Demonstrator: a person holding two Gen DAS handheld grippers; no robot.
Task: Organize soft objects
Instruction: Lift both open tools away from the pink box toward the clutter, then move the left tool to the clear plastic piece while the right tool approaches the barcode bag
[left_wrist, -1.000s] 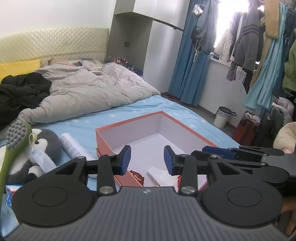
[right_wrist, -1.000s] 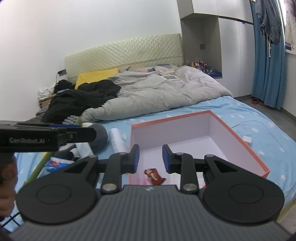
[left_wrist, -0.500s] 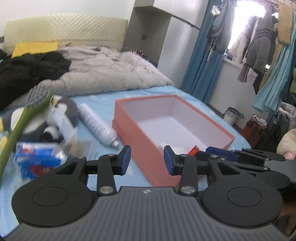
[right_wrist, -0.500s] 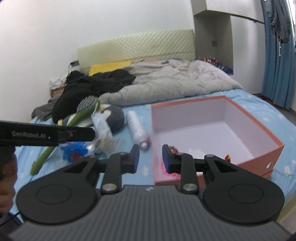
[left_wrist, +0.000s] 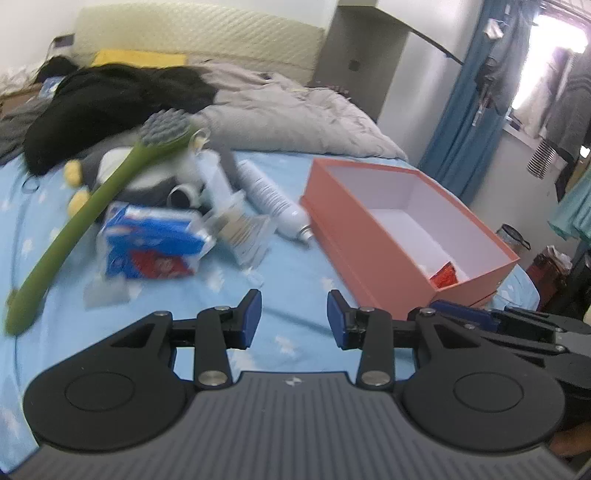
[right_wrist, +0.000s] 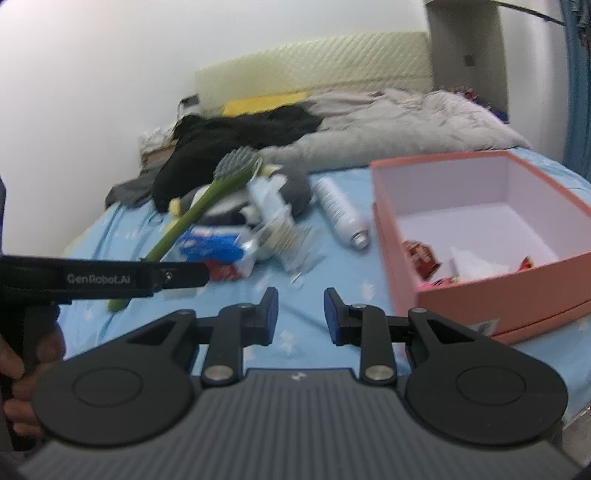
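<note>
Now both the left gripper (left_wrist: 293, 317) and the right gripper (right_wrist: 301, 314) have their fingers apart and hold nothing. They face the pile at far left: a plush penguin (left_wrist: 147, 177) and a blue packet (left_wrist: 155, 236). The orange box (left_wrist: 369, 243) stands to the right. I think the next step is to reach and grasp one soft item.

Across the upper middle of the left wrist view, a rumpled grey duvet (left_wrist: 295, 118) on the blue sheet (left_wrist: 295, 280). To its left, a heap of black clothing (left_wrist: 110, 99), with a yellow pillow (left_wrist: 140, 59) and a quilted cream headboard (left_wrist: 199, 40) behind. At upper right, a blue curtain (left_wrist: 458, 110), hanging clothes (left_wrist: 569, 107) by a bright window; lower right, a small bin (left_wrist: 513, 238).
</note>
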